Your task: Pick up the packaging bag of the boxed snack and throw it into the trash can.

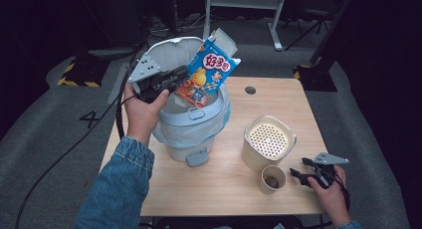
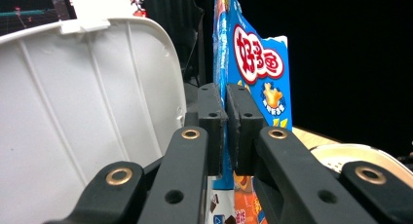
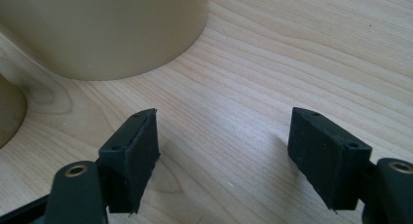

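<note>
Wooden tabletop (image 1: 234,189), centre of the high view, w/ grey carpet and dark room behind: snack box (image 1: 206,72) sits upper centre, tilted over the open bin (image 1: 191,122), pinched thin-edge betw. the clenched jaws of the left gripper (image 1: 171,79). For a clean drop, bring the box fully over the bin mouth, clear of the raised lid (image 2: 87,102), before letting go. Right gripper (image 1: 306,174), lower right, rests on the wood w/ jaws apart and grasping nothing, beside the paper cup (image 1: 272,179) and perforated beige container (image 1: 268,139).

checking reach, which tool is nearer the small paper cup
Right. The right tool rests on the table just right of the small paper cup; the left tool is up over the bin, clamping a snack box.
</note>
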The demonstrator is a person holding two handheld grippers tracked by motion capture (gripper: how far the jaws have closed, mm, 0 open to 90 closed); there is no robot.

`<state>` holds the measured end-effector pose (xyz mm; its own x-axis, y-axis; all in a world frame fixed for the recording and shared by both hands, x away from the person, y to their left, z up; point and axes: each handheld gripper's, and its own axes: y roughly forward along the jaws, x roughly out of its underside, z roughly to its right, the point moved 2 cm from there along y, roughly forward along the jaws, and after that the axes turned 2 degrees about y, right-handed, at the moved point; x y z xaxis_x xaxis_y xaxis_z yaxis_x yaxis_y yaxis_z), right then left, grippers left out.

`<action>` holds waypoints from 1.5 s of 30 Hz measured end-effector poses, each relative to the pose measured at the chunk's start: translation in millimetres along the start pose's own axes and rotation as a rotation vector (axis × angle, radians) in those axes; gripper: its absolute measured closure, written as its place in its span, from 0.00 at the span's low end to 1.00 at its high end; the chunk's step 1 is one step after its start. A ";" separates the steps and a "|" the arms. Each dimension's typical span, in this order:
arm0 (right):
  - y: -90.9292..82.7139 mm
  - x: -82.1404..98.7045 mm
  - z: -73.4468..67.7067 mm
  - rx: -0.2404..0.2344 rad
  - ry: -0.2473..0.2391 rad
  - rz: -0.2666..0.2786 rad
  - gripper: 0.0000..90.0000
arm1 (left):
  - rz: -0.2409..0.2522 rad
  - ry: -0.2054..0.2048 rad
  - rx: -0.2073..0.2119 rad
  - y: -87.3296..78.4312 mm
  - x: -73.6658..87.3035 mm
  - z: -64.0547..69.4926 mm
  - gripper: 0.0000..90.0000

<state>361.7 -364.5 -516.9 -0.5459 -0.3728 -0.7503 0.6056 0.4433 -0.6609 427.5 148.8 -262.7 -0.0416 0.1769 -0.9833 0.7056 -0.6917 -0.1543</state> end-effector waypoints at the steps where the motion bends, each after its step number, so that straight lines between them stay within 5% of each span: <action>1: 0.0 0.0 0.0 0.000 0.000 0.000 0.30 | -0.002 0.007 -0.001 0.2 0.9 1.5 0.95; 9: 0.0 0.0 0.0 0.000 -0.001 0.000 0.30 | -0.017 0.029 -0.019 1.8 4.4 1.4 0.95; 24: 0.0 0.0 0.0 0.000 0.000 0.000 0.30 | -0.061 0.038 0.010 0.9 13.0 2.2 0.91; 28: 0.0 0.0 0.0 0.000 0.000 0.000 0.30 | -0.067 0.007 0.009 -3.7 15.0 3.4 0.49; 29: 0.0 0.0 0.0 0.000 0.000 0.000 0.30 | -0.068 -0.002 0.005 -5.9 15.9 2.8 0.49; 30: 0.0 0.0 0.0 0.000 0.000 0.000 0.30 | -0.064 -0.012 -0.019 -11.2 17.7 1.0 0.38; 34: 0.0 0.0 0.1 0.000 0.000 0.000 0.30 | -0.047 -0.025 -0.025 -23.1 19.6 -1.9 0.35; 40: 0.0 0.0 0.0 0.000 0.000 0.000 0.30 | -0.045 -0.026 0.033 -43.3 19.3 4.5 0.35; 45: 0.0 -0.1 0.0 0.000 0.001 0.000 0.30 | -0.095 -0.006 0.140 -62.3 24.2 19.7 0.35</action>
<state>361.7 -364.5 -516.8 -0.5465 -0.3724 -0.7501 0.6054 0.4432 -0.6612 368.6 182.4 -278.8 -0.1078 0.2426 -0.9641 0.5931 -0.7626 -0.2582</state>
